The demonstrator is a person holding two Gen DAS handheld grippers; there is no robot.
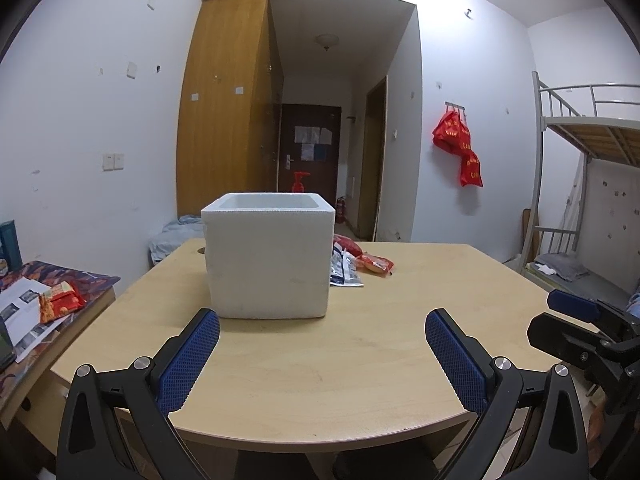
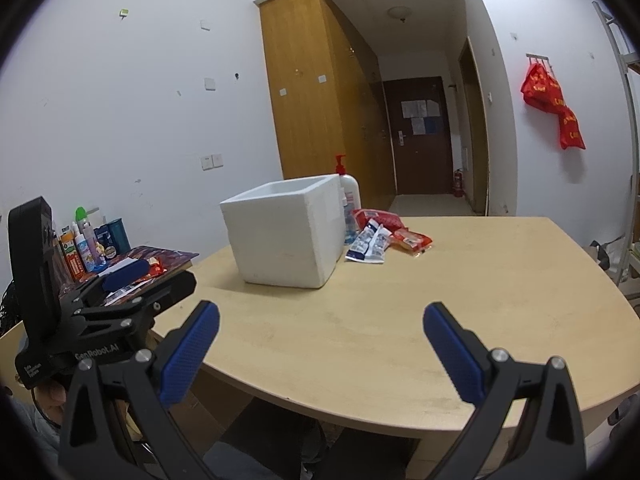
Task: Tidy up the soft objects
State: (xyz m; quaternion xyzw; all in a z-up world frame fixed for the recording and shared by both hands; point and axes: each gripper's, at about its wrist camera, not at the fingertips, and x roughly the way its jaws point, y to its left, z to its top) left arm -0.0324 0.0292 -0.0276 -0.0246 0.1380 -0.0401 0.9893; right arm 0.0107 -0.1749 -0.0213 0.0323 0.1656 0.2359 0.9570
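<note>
Snack packets lie well ahead of both empty, wide-spread grippers, left gripper and right gripper, just right of a white foam box on the wooden table; behind, white walls and a wardrobe.

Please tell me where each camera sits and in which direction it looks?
Left wrist: on the left hand-held gripper, facing the foam box straight on; the right hand-held gripper shows at right.
Right wrist: on the right hand-held gripper, facing the box from its right; the left one and a hand show.
Shared: box, snack packets, table.
</note>
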